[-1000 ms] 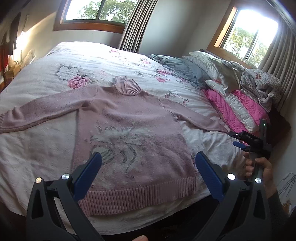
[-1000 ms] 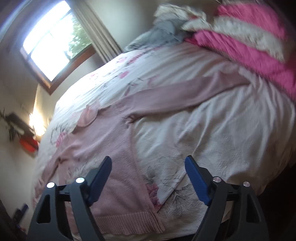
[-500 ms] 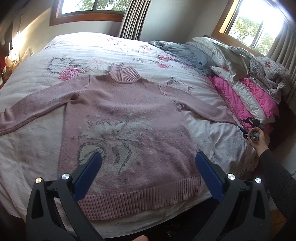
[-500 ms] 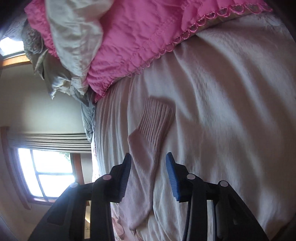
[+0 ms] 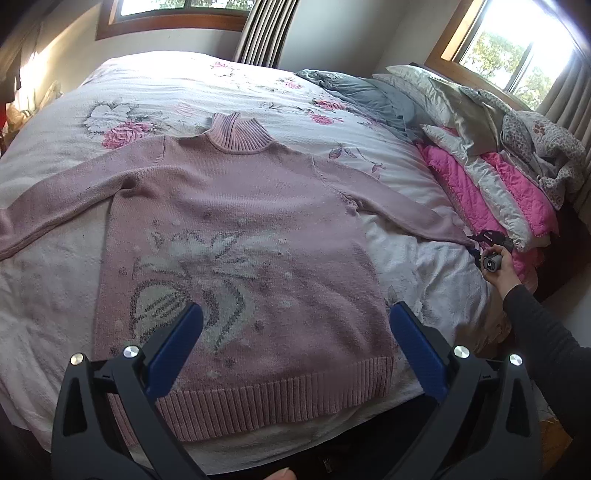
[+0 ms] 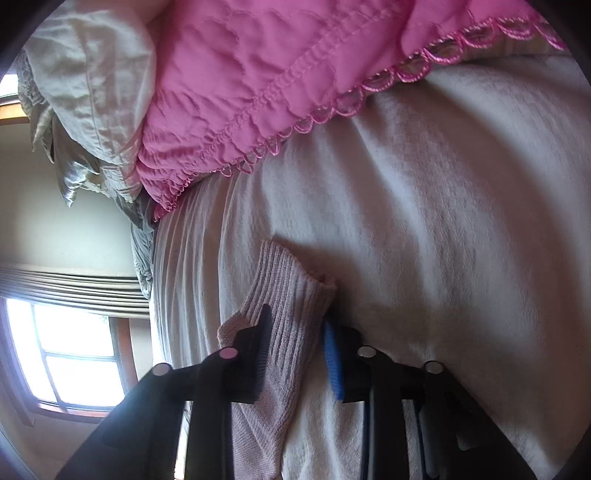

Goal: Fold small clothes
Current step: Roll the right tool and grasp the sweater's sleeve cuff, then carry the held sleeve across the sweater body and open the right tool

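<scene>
right gripper [image 6: 295, 350] closing around pink sweater [image 5: 240, 258] sleeve cuff [image 6: 291, 295], pinch both layers squarely | left gripper [image 5: 295, 347] hovering wide open, empty

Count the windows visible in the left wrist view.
2. One wood-framed window sits at the top left, on the wall beyond the bed's far side; the other wood-framed window is at the top right, behind the pillows. Both are cut off by the frame edge.
</scene>
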`<action>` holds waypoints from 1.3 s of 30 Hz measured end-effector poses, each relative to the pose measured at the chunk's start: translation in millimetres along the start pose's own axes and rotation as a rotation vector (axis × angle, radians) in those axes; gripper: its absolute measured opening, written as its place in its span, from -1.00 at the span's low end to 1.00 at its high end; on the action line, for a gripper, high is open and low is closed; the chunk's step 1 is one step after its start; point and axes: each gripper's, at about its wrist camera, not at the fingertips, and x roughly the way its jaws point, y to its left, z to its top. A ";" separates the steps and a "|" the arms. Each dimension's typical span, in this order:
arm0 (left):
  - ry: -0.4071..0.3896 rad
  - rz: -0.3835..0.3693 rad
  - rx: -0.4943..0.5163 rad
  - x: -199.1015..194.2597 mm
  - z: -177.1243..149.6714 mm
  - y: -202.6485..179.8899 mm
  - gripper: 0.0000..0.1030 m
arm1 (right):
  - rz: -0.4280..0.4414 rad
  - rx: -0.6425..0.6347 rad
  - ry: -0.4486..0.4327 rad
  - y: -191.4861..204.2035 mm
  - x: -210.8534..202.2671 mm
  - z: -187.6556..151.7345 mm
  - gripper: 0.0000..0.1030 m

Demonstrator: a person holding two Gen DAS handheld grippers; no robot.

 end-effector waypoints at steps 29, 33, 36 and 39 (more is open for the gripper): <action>-0.031 -0.270 -0.294 -14.2 23.5 87.3 0.95 | 0.010 -1.049 -0.142 277.0 -48.1 -264.0 -0.89; -0.046 -0.285 -0.258 -4.2 40.5 92.7 0.95 | 0.004 -1.164 -0.094 288.2 -16.7 -333.6 -0.89; -0.030 -0.304 -0.254 12.7 52.6 99.7 0.95 | -0.023 -1.257 -0.051 278.5 13.4 -389.4 -0.89; -0.004 -0.352 -0.275 34.8 66.4 107.8 0.95 | -0.079 -1.344 0.018 253.7 52.9 -443.3 -0.89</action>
